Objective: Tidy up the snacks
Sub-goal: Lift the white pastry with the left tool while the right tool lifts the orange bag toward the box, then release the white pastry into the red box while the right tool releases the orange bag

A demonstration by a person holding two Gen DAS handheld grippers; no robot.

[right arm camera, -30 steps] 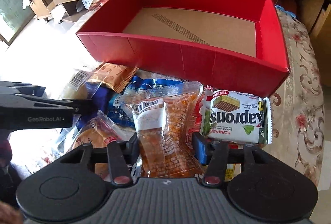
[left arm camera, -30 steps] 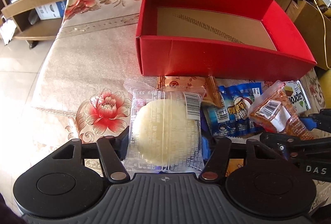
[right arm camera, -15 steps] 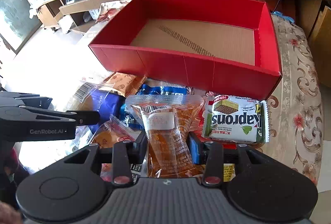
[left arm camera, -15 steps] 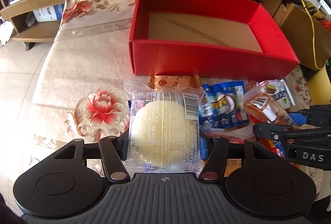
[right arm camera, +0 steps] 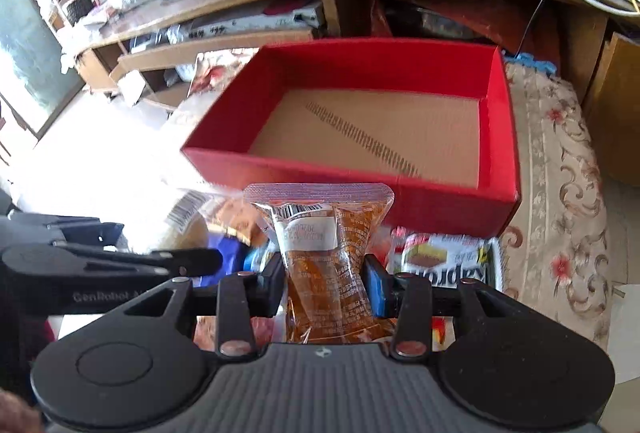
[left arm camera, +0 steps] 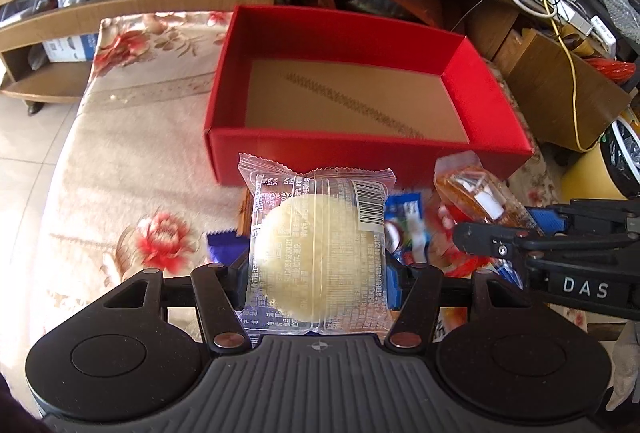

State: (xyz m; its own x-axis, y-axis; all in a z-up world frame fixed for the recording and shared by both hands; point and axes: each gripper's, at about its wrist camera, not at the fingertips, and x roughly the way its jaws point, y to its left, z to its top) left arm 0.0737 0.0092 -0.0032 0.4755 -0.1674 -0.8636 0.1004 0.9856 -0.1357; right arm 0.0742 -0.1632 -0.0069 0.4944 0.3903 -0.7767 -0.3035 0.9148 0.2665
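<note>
A red box [left arm camera: 360, 157] with a bare brown cardboard floor stands open on the floral tablecloth, also seen in the right wrist view as the red box [right arm camera: 400, 189]. My left gripper [left arm camera: 316, 275] is shut on a clear pack holding a pale round cake [left arm camera: 316, 249], lifted in front of the box's near wall. My right gripper [right arm camera: 326, 283] is shut on a clear pack of orange-brown snack [right arm camera: 324, 257], held up before the same wall. That orange pack [left arm camera: 476, 193] and the right gripper's black finger show at the right of the left wrist view.
Loose snacks lie on the table below the grippers: a white wafer pack [right arm camera: 444, 265], a blue pack [left arm camera: 408, 225] and a purple wrapper [left arm camera: 224, 249]. A wooden TV stand [left arm camera: 160, 1] with cables runs behind the table. A cardboard box [left arm camera: 560, 97] sits at the right.
Both grippers have risen with their packs off the snack pile toward the red box. The right jaws closed tighter on the orange pack.
</note>
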